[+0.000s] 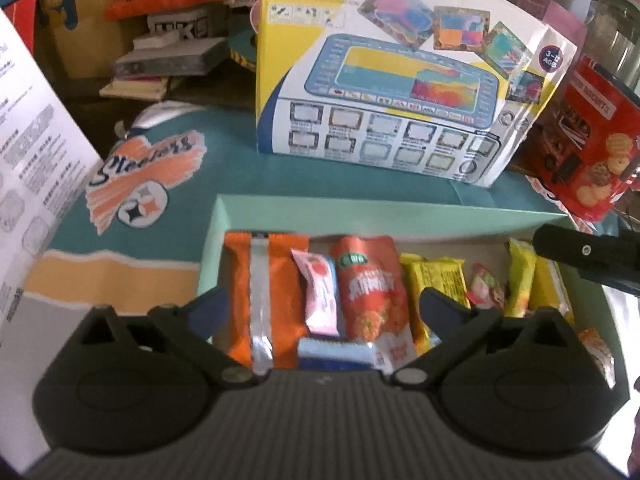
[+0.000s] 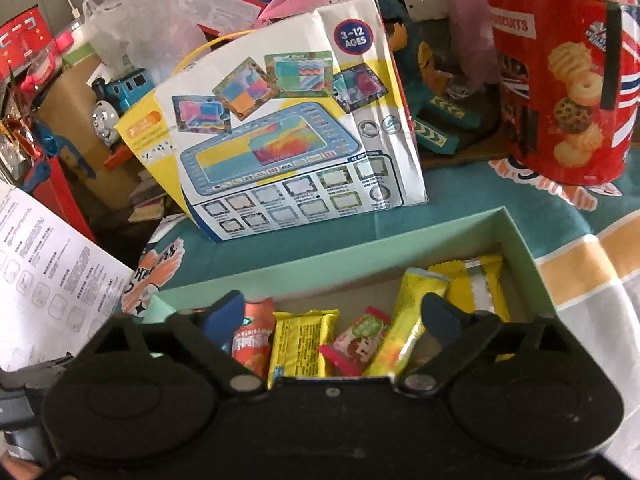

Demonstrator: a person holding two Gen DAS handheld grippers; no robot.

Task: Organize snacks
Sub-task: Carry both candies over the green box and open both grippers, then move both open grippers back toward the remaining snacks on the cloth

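Snacks [image 1: 372,292] lie side by side in the green box [image 1: 360,210] on the teal cloth. Left gripper [image 1: 324,304] and right gripper [image 2: 336,316] hover above, jaws wide, empty. Sorting looks mid-way; next, choose one packet.

A pale green box [image 1: 224,216] holds snack packets side by side: orange wafer pack [image 1: 260,300] at nine o'clock, yellow packs [image 1: 520,280] at three.
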